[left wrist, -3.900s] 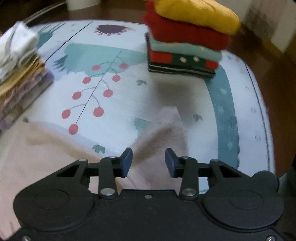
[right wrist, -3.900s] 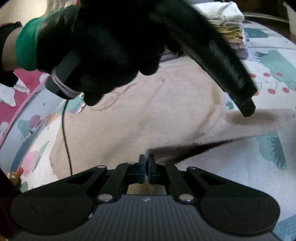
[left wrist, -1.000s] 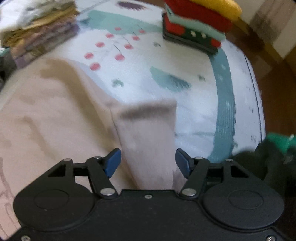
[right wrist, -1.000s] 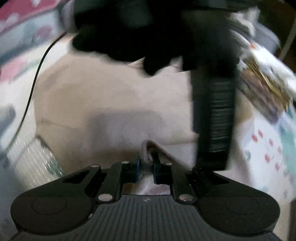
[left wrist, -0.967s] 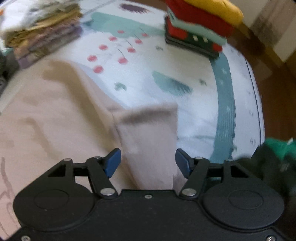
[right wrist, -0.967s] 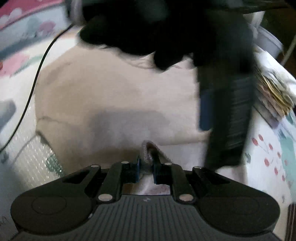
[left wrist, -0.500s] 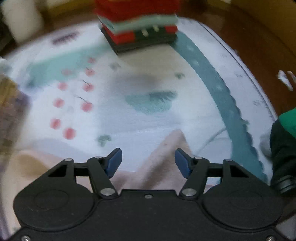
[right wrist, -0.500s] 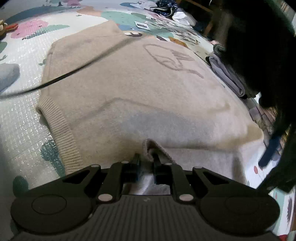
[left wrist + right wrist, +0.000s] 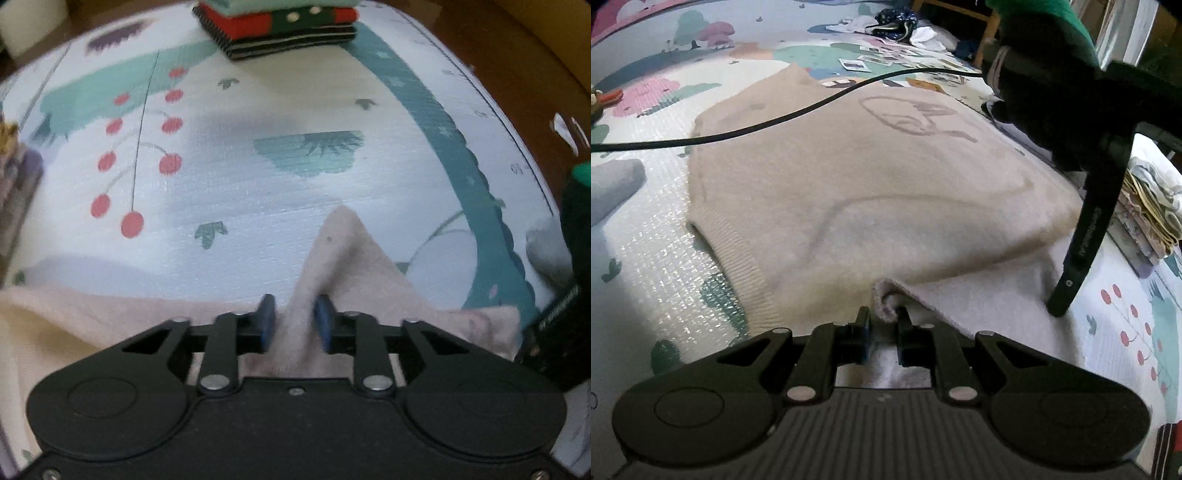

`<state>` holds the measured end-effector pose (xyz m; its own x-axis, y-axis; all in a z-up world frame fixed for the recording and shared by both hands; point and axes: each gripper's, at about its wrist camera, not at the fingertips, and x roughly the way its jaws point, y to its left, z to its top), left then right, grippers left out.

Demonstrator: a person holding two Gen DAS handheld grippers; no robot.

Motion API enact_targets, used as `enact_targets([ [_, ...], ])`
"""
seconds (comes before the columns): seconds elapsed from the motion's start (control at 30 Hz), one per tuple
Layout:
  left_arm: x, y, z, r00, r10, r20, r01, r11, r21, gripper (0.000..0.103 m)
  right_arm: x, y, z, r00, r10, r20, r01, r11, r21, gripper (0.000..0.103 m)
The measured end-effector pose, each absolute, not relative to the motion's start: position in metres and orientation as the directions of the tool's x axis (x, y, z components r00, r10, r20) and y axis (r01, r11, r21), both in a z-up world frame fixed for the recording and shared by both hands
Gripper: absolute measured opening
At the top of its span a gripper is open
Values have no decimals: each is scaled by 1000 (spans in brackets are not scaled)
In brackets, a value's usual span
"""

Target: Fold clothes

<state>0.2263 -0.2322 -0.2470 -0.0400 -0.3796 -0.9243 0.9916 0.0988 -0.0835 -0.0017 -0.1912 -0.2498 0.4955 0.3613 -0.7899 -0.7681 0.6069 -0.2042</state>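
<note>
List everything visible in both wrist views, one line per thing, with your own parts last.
sweater: one, beige with a faint outline drawing, spread flat on the mat.
play mat: one, white with teal shapes and red berries, under everything.
folded stack: one, red, green and black layers, at the mat's far edge.
second folded pile: one, pale and yellowish fabrics, right of the sweater.
cable: one, black, crossing above the sweater.
loose clothes and cards: several, mixed colours, far end of the mat.
left gripper: one, black, jaws closing around a raised sweater fold.
right gripper: one, black, pinching a sweater edge.
</note>
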Motion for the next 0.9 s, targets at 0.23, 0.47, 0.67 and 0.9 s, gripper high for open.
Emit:
enact_targets([
  [0.23,222,-220,-223,-30,-440,-898,995,71,-68,5,-3,-195,-251,492,366,-790,-760,623,-184,16],
  [0.47,178,-121,-147,72,-601,-796,989,144,-19,5,-7,-206,-234,485,424,-765,-755,645,-121,16],
  [0.67,160,-49,-155,171,-621,-765,948,316,-45,5,-23,-202,-220,446,475,-759,-804,585,-107,16],
  [0.9,162,-11,-161,243,-636,-733,908,415,-59,5,-14,-176,-216,397,525,-753,-834,548,-57,15],
])
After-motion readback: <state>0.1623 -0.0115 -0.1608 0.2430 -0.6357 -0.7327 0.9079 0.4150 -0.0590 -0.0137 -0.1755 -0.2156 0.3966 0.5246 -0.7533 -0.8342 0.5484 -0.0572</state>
